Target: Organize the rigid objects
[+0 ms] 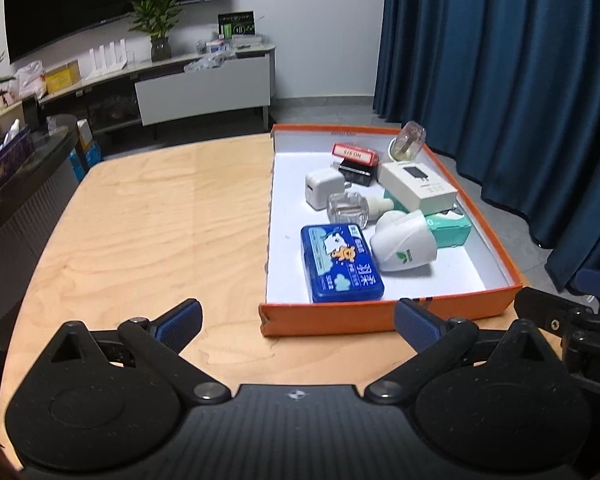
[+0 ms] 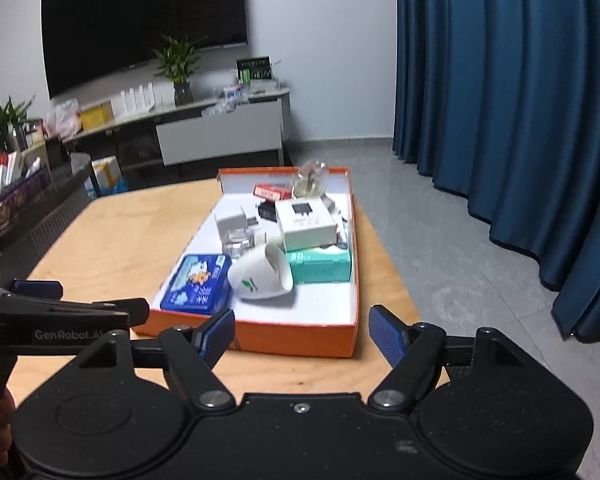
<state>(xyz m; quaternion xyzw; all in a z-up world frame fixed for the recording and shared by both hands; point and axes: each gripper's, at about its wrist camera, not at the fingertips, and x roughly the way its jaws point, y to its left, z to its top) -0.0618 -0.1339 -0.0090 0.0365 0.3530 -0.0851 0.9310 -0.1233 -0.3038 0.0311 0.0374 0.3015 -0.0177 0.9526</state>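
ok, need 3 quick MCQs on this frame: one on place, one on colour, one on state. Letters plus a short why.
1. Where is the blue tin?
A. on the bare table
B. near end of the orange tray
C. on the floor

2. What colour is the box under the white carton?
A. teal
B. red
C. yellow

3. How do the left gripper fingers stand?
A. shut on the tin
B. shut, empty
C. open, empty

Key: B, the tin lies inside by the tray's near wall; A, the teal box shows beneath; C, wide gap, only table between them.
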